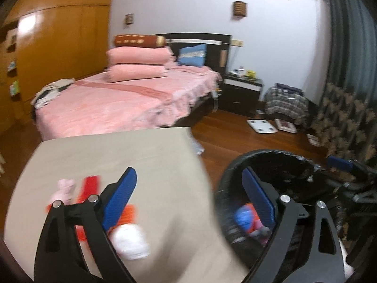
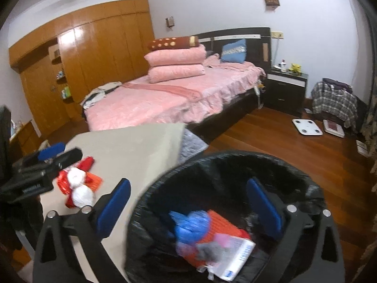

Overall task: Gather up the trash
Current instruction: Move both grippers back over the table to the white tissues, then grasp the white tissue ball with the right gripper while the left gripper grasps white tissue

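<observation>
Spread wide and empty, the right gripper [image 2: 188, 202] is held over the lined bin [image 2: 150, 202]; the left gripper [image 1: 190, 200] is likewise held open beside the bench [image 1: 165, 155].

A bed [image 2: 165, 103] under a pink cover is taking up the middle of the room, with two folded pink quilts [image 2: 175, 64] lying stacked on it and a brown dotted bolster [image 2: 174, 42] sitting on top of them. A blue cushion [image 2: 233, 51] is leaning against the dark headboard [image 2: 235, 34]. Crumpled clothes [image 2: 99, 95] are lying at the bed's far corner. A wooden wardrobe [image 2: 94, 54] is lining the left wall. A dark nightstand [image 2: 285, 89] is standing just beside the bed, and a plaid cloth [image 2: 333, 105] is hanging over something near it. A white scale [image 2: 307, 127] is resting on the wooden floor [image 2: 271, 141].
</observation>
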Demonstrator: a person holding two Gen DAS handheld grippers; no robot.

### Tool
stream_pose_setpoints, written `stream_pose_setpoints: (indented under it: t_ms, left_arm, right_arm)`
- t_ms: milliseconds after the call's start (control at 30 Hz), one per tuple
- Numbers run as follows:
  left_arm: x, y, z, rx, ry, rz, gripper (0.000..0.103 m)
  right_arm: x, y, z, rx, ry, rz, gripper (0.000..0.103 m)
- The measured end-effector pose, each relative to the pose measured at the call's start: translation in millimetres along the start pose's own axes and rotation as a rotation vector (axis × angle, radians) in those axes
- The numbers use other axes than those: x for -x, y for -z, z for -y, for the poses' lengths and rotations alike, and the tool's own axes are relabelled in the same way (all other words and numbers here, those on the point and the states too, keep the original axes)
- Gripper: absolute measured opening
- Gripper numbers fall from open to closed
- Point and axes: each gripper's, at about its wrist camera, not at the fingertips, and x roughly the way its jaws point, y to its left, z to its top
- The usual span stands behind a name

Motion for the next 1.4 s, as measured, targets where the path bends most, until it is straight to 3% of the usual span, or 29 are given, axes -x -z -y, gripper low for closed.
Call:
stream_pose_setpoints:
  t_ms: [233, 433, 800, 1100, 1200, 1333, 1400]
  left_arm:
    - [26.5, 21.8, -81.1, 0.066, -0.160, -0.015, 0.089]
    - [40.0, 41.6, -128.3, 0.102, -0.242, -0.034, 0.089]
    - [42.0, 71.3, -179.7, 0.161, -0.296, -0.071, 0.089]
    - [37.1, 75.1, -184.2, 0.187, -0.279, -0.081, 0.089]
    - [34.4, 76.4, -183.0, 0.201, -0.272, -0.084, 0.089]
    - [31.1, 76.2, -178.5, 0.202, -0.266, -0.085, 0.089]
    - [29.3, 74.8, -176.0, 0.199, -0.263, -0.087, 0.089]
  right_arm:
    - [-32.8, -0.4, -68.9, 0.031, -0.119, -0.027, 0.097]
    - [-68.3, 14.9, -129.9, 0.088, -0.193, -0.071, 0.097]
    - [-116.9, 47.5, -188.1, 0.144, -0.206, -0.153, 0.095]
    - [-140.9, 66.7, -201.6, 0.165, -0.232, -0.258, 0.079]
    - [-143.5, 69.7, -205.4, 0.184, -0.252, -0.283, 0.069]
    - [-144.6, 72.7, -208.5, 0.197, -0.301, -0.318, 0.044]
    - [-140.8, 72.9, -209.6, 0.205, -0.307, -0.316, 0.042]
